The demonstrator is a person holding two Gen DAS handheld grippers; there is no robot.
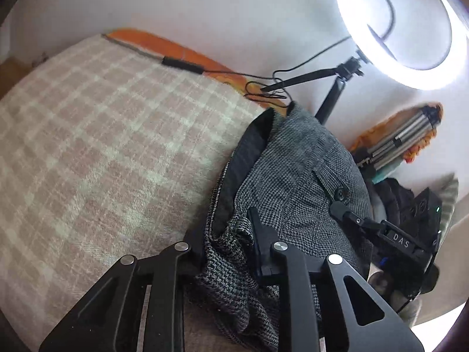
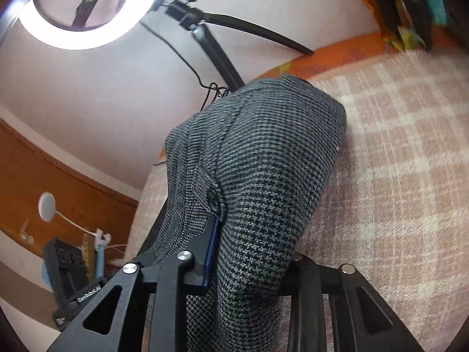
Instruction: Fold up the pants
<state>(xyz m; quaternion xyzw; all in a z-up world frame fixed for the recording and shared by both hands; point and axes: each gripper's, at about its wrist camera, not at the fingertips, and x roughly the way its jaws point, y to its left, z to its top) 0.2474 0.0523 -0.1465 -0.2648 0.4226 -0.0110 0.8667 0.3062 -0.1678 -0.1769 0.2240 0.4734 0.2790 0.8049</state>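
Left gripper clamped on a bunched fold of the grey houndstooth pants; cloth fills the gap between its 2 fingers, one finger on top of the fabric at 6 o'clock of the left wrist view, the other half hidden under it. Pants run from there up toward 1 o'clock, dark lining of the waistband showing on the left edge, 1 black button at about 3 o'clock of the garment. Right gripper enters that view from 4 o'clock, tip just beside the button, touching the cloth.

Right wrist view: right gripper closed on the pants, fabric draped thick over and between the fingers, blue pad of 1 finger pressed against the cloth near the button. Pants lifted in a hump, far end resting on the pink-and-white checked blanket.

Blanket covers the surface from 9 to 12 o'clock in the left view. Lit ring light at 1 o'clock on a black tripod, cable trailing onto the orange sheet at the blanket's far edge.
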